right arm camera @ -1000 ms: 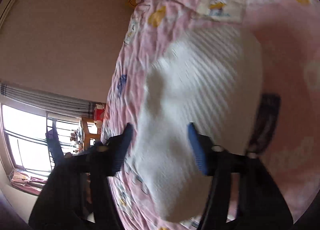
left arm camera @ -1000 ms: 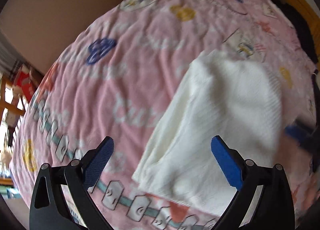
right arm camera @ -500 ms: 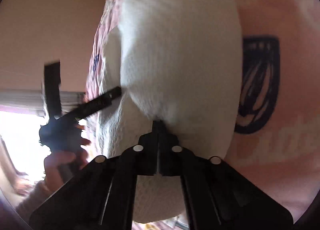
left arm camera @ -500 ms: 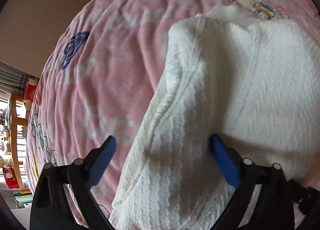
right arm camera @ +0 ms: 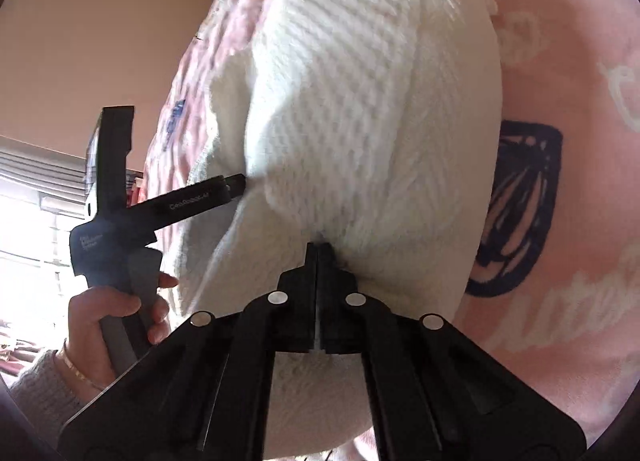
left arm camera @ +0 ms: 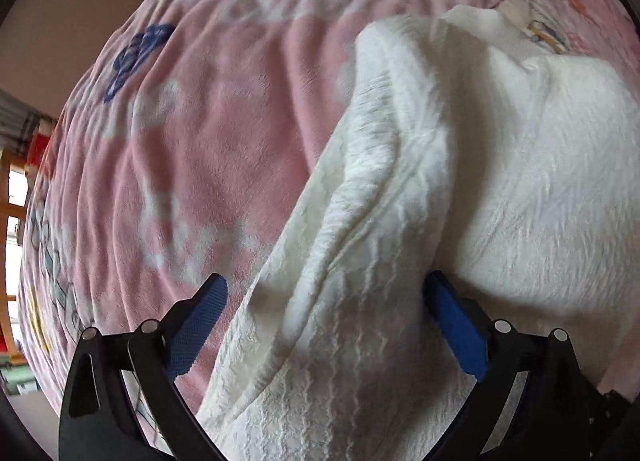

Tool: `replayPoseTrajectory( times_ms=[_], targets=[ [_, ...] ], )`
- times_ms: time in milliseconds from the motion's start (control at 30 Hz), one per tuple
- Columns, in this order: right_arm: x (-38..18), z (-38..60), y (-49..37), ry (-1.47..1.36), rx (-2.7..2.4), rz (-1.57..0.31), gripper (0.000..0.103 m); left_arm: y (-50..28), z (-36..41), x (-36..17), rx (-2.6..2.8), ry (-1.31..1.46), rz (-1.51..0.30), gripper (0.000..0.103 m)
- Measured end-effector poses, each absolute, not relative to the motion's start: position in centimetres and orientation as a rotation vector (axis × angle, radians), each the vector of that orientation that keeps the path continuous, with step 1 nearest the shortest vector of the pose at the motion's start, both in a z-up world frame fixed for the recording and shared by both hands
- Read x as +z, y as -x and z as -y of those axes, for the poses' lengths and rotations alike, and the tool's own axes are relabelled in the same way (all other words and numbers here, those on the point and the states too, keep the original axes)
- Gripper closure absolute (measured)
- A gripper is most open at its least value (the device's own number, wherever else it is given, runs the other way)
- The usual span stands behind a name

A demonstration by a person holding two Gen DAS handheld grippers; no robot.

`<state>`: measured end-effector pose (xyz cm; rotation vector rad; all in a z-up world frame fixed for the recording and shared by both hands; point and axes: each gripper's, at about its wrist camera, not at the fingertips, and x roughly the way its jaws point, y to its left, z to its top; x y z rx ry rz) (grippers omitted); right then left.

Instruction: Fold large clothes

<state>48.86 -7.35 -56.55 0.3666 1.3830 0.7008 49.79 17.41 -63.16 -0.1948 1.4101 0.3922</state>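
Two hand-held grippers meet one white knitted garment [left arm camera: 460, 189]: the right hand-held gripper [right arm camera: 318, 251] is clenched on a pinch of its near edge, while the left hand-held gripper [left arm camera: 326, 293] stands released, blue pads astride a raised fold. Beneath, the garment lies bunched on a bed's pink patterned blanket [left arm camera: 208, 149]

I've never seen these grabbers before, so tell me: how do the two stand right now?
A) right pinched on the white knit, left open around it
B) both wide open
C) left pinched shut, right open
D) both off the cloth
A: the right gripper is shut on the white knit, while the left gripper stands open astride a fold.
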Motion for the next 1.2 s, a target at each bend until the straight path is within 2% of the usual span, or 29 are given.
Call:
replayPoseTrajectory(
  times_ms=[100,133,167,233,467,633,833,967,1067,1200],
  targets=[
    [-55.9,9.6,-48.7,-0.485,0.736,-1.37,0.087,-49.9,-17.8,-61.4,0.291,0.206,-1.393,0.007],
    [-56.0,10.4,-48.7,-0.544,0.746,-1.368,0.067,-50.0,-18.2,-60.9,0.256,0.224,-1.391,0.007],
    [-55.9,11.6,-48.6,-0.635,0.762,-1.36,0.037,-50.0,-18.6,-60.6,0.224,0.246,-1.395,0.007],
    [-55.5,13.4,-48.5,-0.728,0.759,-1.333,0.005,-50.1,-20.0,-60.3,0.148,0.309,-1.426,0.008],
    [-54.3,18.9,-49.3,-0.749,0.659,-1.279,0.006,-50.7,-24.5,-59.7,0.06,0.262,-1.514,0.008],
    [-59.7,19.7,-51.2,-1.006,0.74,-1.395,0.006,-51.2,-26.0,-63.1,-0.1,0.441,-1.61,0.008],
    [-63.6,16.9,-51.5,-1.069,0.841,-1.48,0.005,-50.6,-26.8,-65.4,-0.225,0.657,-1.6,0.007],
    [-64.7,16.0,-52.1,-1.065,0.87,-1.454,0.005,-49.8,-25.9,-66.3,-0.352,0.747,-1.6,0.008],
    [-65.0,15.7,-52.3,-0.94,0.825,-1.481,0.005,-49.5,-25.2,-66.8,-0.43,0.821,-1.591,0.008],
    [-65.7,13.4,-52.5,-0.86,0.884,-1.489,0.005,-49.8,-22.9,-67.2,-0.454,0.704,-1.616,0.008]
  ],
)
